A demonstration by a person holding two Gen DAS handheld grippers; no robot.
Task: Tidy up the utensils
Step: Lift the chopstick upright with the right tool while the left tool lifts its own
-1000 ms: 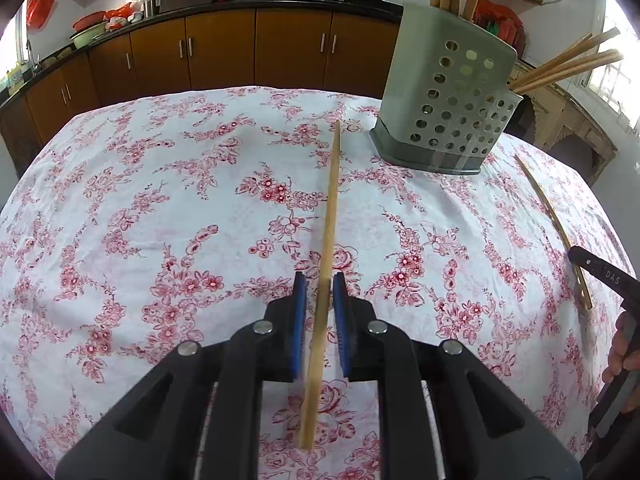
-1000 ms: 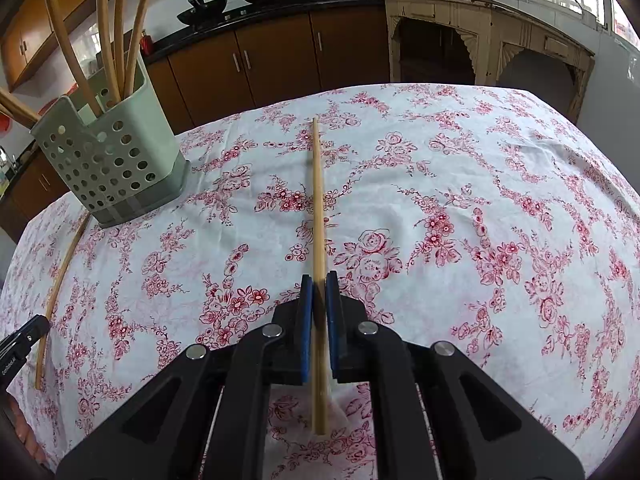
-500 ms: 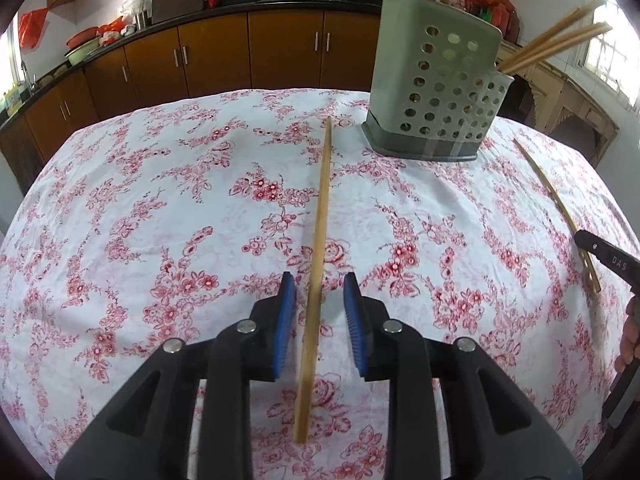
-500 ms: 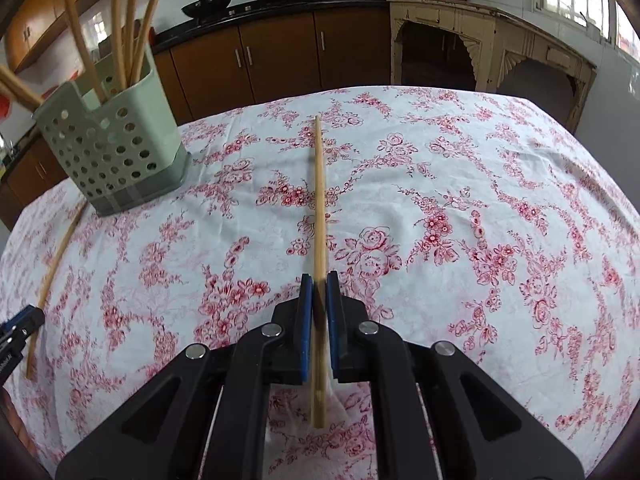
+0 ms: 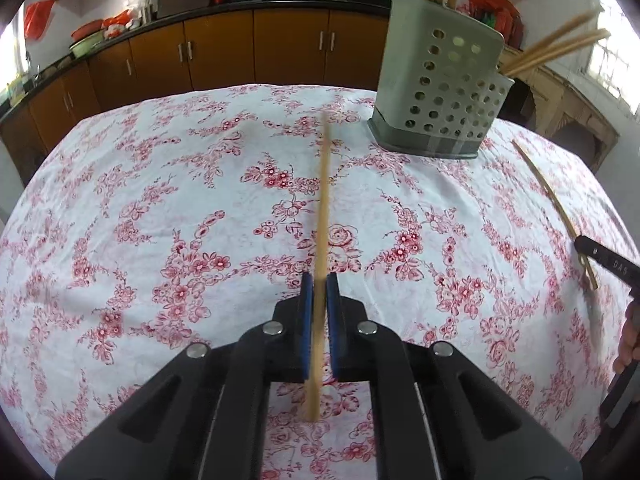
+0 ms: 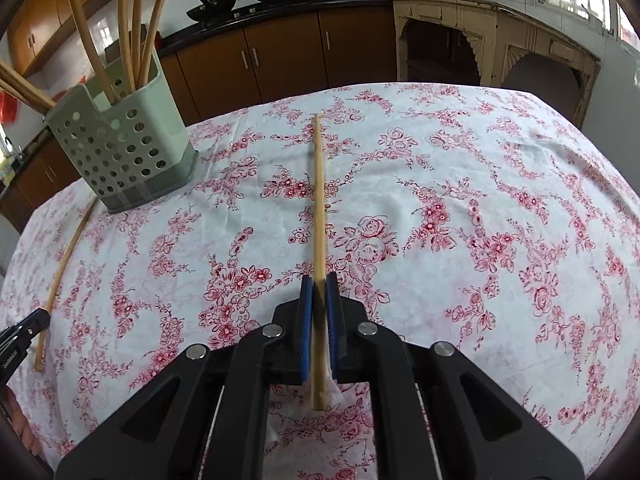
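Observation:
My left gripper (image 5: 319, 294) is shut on a long wooden chopstick (image 5: 323, 216) that points away along the fingers, blurred. My right gripper (image 6: 319, 296) is shut on another wooden chopstick (image 6: 319, 200) that points forward over the floral cloth. A grey-green perforated utensil holder (image 5: 440, 96) stands at the far right in the left wrist view and holds several wooden sticks. It stands at the far left in the right wrist view (image 6: 120, 148).
The table has a white cloth with red flowers (image 5: 160, 208). A curved wooden stick (image 5: 556, 208) lies beside the holder; in the right wrist view this stick (image 6: 66, 268) lies at the left. Brown kitchen cabinets (image 5: 256, 48) stand behind the table.
My left gripper opened around its chopstick half a second ago and has closed on it again. The right gripper has stayed shut on its chopstick and moved little.

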